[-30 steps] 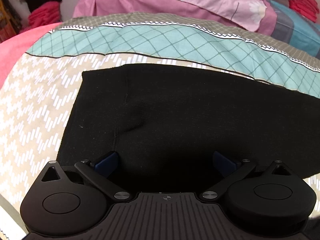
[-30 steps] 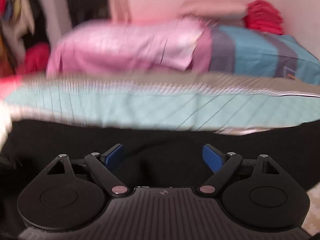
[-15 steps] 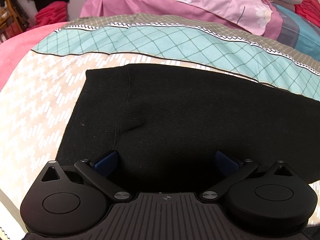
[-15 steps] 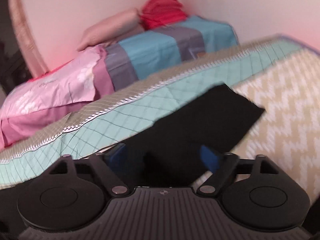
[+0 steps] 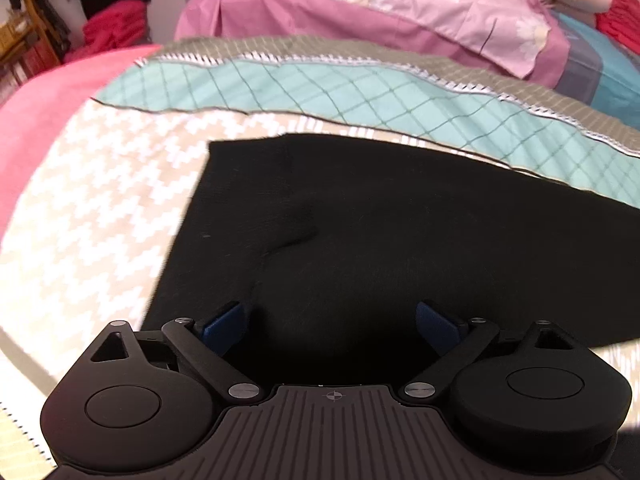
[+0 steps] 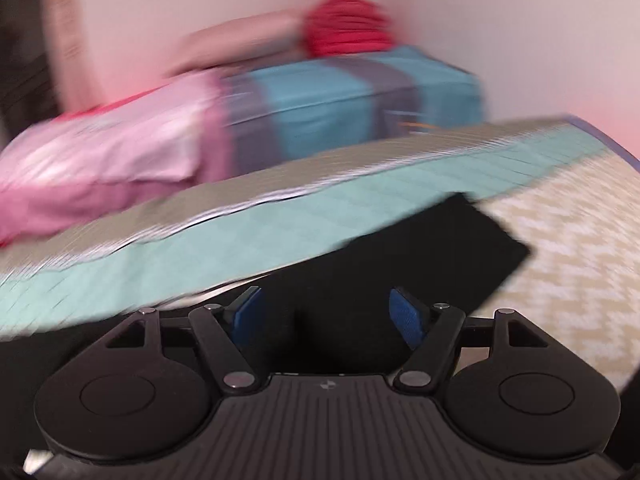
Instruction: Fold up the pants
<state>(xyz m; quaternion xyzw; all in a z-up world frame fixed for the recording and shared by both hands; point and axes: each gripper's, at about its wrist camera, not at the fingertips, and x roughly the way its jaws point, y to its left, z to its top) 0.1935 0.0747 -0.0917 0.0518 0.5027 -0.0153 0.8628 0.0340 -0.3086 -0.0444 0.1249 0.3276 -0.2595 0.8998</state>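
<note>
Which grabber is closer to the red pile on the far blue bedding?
Right. The right gripper, jaws closing over the black pants, faces the red pile. The left gripper sits farther from it, over the pants.

pants (image 5: 400, 232): plain black
bedspread (image 5: 100, 208): beige with white zigzags, then a teal diamond-grid band, grey-green checked border
pillow (image 5: 360, 4): pink, pale flowers (blurred)
folded blanket (image 6: 360, 96): turquoise with grey stripe
tool pads (image 6: 406, 318): blue
</note>
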